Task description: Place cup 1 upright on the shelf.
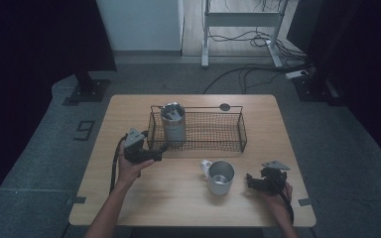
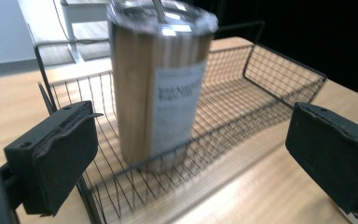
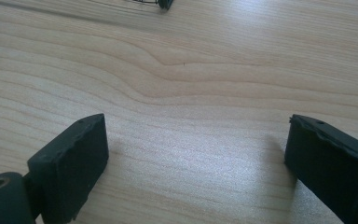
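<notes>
Two metal cups are on the pale wooden bench (image 1: 144,198). One is a tall shiny steel tumbler with a lid and a paper label (image 2: 161,84). It stands upright at the left end of the black wire basket (image 1: 228,144). The other is a short silver mug with a handle (image 1: 219,176), out on the bench in front of the basket.

The left hand-held gripper (image 1: 159,151) is just outside the basket, beside the tumbler. Its jaws are wide apart and nothing is between the pads. The right hand-held gripper (image 1: 250,181) rests near the mug, also open, with bare wood in front of it.

I think the tumbler is hard and will not bend. Its steel side looks smooth, so it may slip. The label part in the middle looks like the best place to squeeze. It is tall, so a grab near the top could tip it against the wires.
</notes>
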